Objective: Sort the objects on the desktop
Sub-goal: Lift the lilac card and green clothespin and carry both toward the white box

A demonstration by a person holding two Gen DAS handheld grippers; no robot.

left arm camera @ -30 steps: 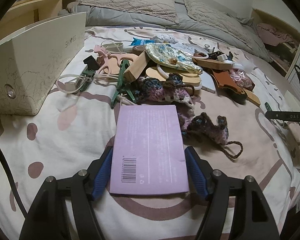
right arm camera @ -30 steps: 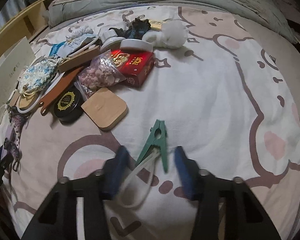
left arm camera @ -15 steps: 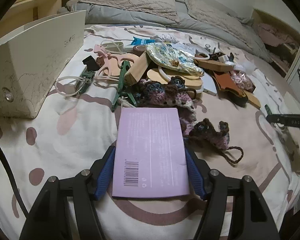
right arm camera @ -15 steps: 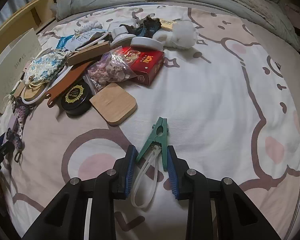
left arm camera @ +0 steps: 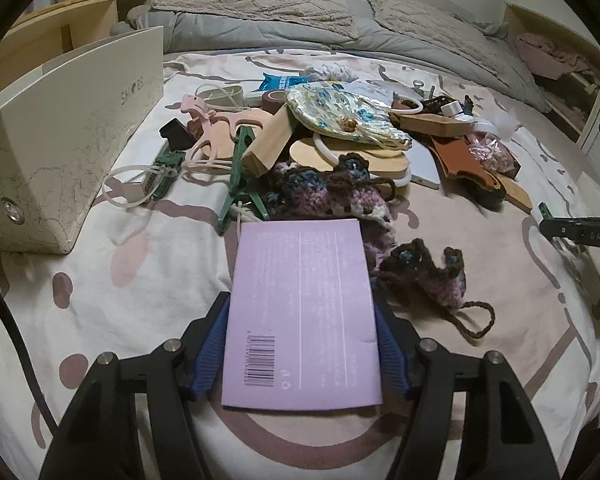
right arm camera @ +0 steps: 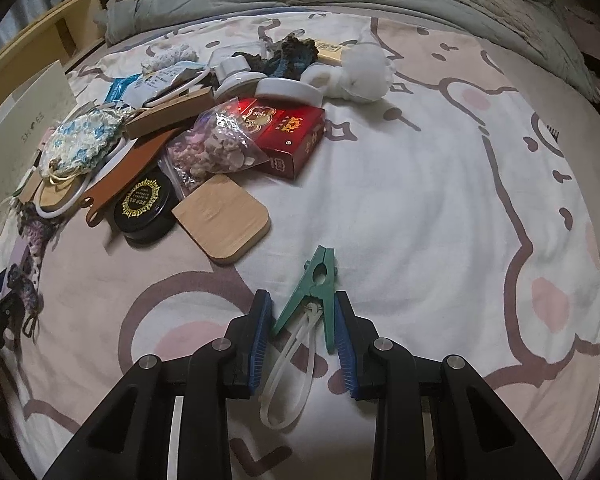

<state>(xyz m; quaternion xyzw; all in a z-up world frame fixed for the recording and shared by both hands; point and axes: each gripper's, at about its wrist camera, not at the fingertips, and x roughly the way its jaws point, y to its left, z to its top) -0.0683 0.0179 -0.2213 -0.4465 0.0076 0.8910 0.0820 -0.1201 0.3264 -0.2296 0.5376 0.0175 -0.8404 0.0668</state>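
A purple booklet [left arm camera: 300,300] with a barcode lies flat on the patterned bedsheet. My left gripper [left arm camera: 302,344] is shut on it, one blue pad against each long edge. In the right wrist view a green clothes clip [right arm camera: 318,280] with a clear plastic loop [right arm camera: 288,372] lies on the sheet. My right gripper [right arm camera: 303,320] is shut on its two spread handles. The loop trails back between the fingers.
A white shoe box [left arm camera: 60,140] stands at the left. Behind the booklet is a pile: crocheted pieces [left arm camera: 424,276], a wooden block [left arm camera: 268,144], a floral pouch [left arm camera: 340,112], another green clip [left arm camera: 240,176]. Near the right gripper lie a wooden board [right arm camera: 224,216], a black tin [right arm camera: 142,202] and a red box [right arm camera: 288,132].
The left pads have closed in onto the booklet's edges. The right jaws have narrowed from well apart onto the clip's handles. The clip has not moved on the sheet.
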